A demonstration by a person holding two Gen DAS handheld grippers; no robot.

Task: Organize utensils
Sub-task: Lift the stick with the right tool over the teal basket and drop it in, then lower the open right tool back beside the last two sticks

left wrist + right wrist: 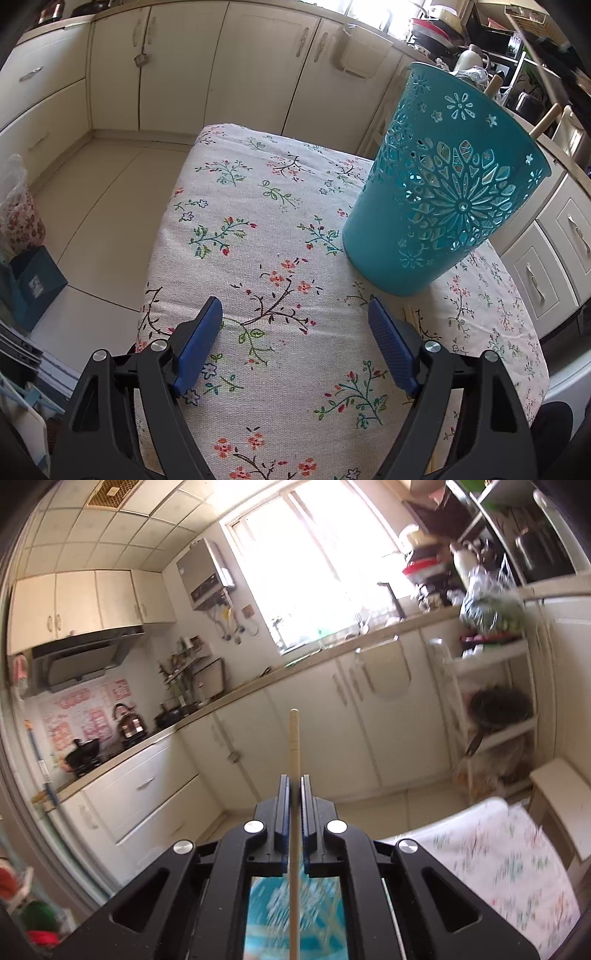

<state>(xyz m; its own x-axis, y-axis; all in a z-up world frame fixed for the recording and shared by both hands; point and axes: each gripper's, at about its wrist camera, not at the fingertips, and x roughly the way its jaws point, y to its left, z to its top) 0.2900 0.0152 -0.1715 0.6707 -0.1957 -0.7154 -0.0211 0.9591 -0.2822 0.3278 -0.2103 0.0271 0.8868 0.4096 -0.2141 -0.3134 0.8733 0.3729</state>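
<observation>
A teal perforated holder (447, 192) stands upright on the floral tablecloth (258, 229), with wooden handles (546, 120) sticking out of its top. My left gripper (295, 314) hovers open over the cloth, just in front and left of the holder, nothing between its blue pads. Pale wooden sticks (412, 317) lie on the cloth by the right pad. In the right wrist view my right gripper (294, 781) is shut on a pale wooden chopstick (294, 746), which runs through the jaws and points up past them. The teal holder (317, 915) shows blurred beneath that gripper.
Cream kitchen cabinets (221, 66) line the far wall, with tiled floor (99, 206) to the table's left. A teal box (33, 280) and a bagged bundle (18, 214) sit on the floor at left. A white rack (495, 709) with pans stands at right, and a cluttered counter (461, 40) behind.
</observation>
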